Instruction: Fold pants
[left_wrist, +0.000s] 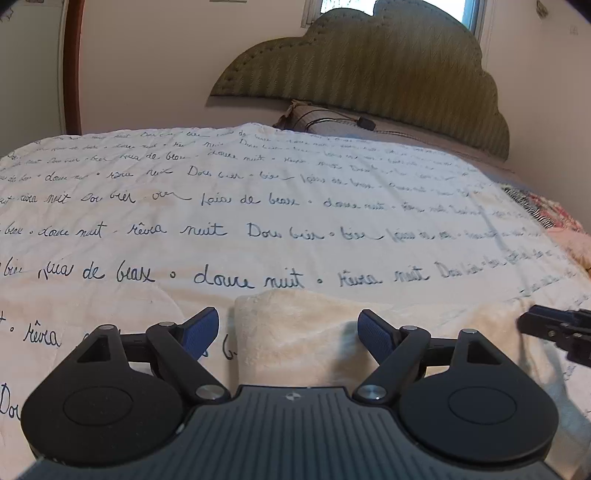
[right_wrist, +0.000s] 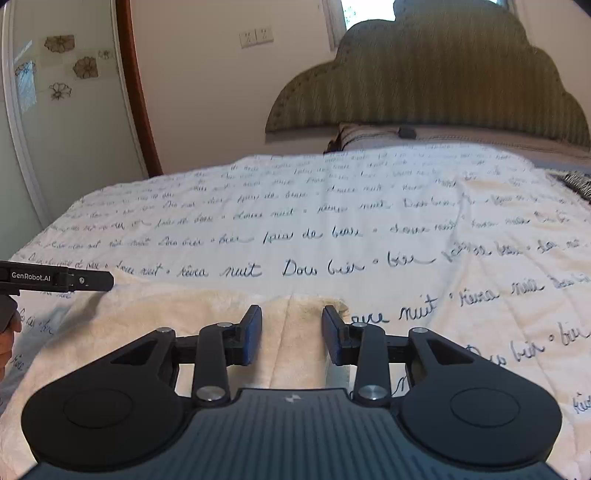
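On the bed (left_wrist: 258, 221), the cream pants (left_wrist: 314, 332) lie flat, near its close edge. At their left end the left gripper (left_wrist: 288, 332) has jaws wide and holds nothing. At their right end the right gripper (right_wrist: 291, 332) has jaws narrow, also holding nothing. Some folding looks done; how much is left I cannot tell.

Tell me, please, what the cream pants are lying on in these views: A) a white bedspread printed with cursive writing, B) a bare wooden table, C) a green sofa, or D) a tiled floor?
A: the cream pants lie flat on the white bedspread covered in lines of handwritten-style script.
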